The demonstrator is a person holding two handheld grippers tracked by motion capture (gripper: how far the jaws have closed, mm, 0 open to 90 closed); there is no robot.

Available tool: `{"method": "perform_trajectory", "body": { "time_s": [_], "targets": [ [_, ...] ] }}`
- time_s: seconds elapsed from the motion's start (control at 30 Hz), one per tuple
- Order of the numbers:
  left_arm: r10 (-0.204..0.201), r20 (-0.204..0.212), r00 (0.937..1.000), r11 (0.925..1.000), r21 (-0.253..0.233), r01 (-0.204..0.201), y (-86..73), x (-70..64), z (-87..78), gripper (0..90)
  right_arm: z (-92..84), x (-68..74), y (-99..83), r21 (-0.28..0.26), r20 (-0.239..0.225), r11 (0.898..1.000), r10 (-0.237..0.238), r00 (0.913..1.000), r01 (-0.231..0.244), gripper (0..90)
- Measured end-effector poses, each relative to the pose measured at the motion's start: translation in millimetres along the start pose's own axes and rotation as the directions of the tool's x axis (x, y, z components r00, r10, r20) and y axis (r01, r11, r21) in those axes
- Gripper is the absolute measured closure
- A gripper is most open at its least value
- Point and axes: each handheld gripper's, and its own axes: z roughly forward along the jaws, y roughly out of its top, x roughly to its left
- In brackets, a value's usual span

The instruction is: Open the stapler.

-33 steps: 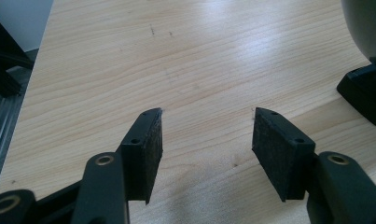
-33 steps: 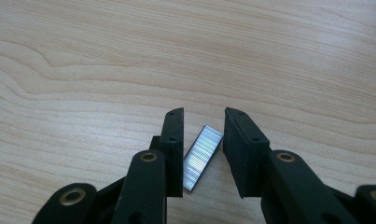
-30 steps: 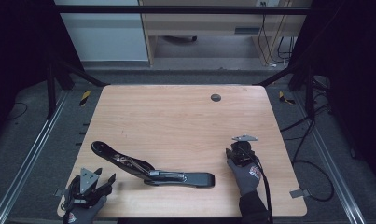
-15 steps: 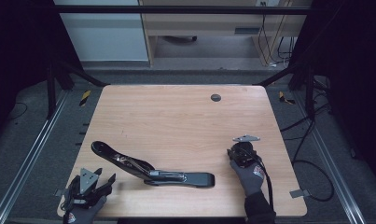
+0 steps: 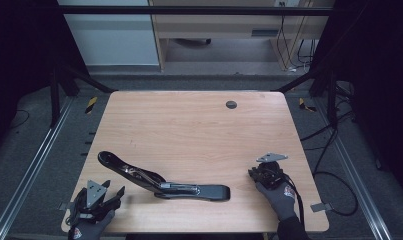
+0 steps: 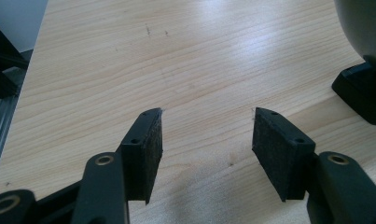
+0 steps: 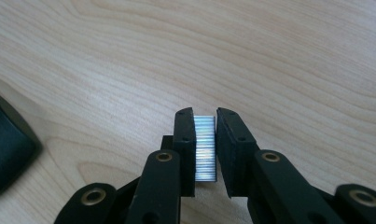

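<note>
The right tool [image 7: 205,116] has just closed on a strip of staples [image 7: 205,147] above the counter [image 5: 199,130]; uneven squeeze could snap it. The left tool [image 6: 206,116] gapes empty beside the open stapler [image 5: 164,182].

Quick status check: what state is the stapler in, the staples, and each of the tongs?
Stapler: lying on the table, top arm swung open.
Staple strip: clamped between the right tongs' pads, off the stapler.
Right tongs: have just been closing, now shut on the staple strip.
Left tongs: open, nothing between the pads, beside the stapler's end.
</note>
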Motion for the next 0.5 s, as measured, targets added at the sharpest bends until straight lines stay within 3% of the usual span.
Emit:
{"method": "perform_trajectory", "body": {
  "time_s": [0.07, 0.5],
  "targets": [
    [-0.001, 0.002, 1.0, 1.0, 0.0, 0.001, 0.0, -0.4, 0.2, 42.2, 0.5, -0.3, -2.1, 0.001, 0.0, 1.0, -0.018, 0.9998, 0.018, 78.2],
    [-0.001, 0.003, 1.0, 1.0, 0.0, 0.001, -0.6, 0.4, -0.3, 41.6, -1.2, -1.4, -3.1, -0.005, 0.006, 1.0, -0.001, 1.0, 0.001, 76.7]
  ]
}}
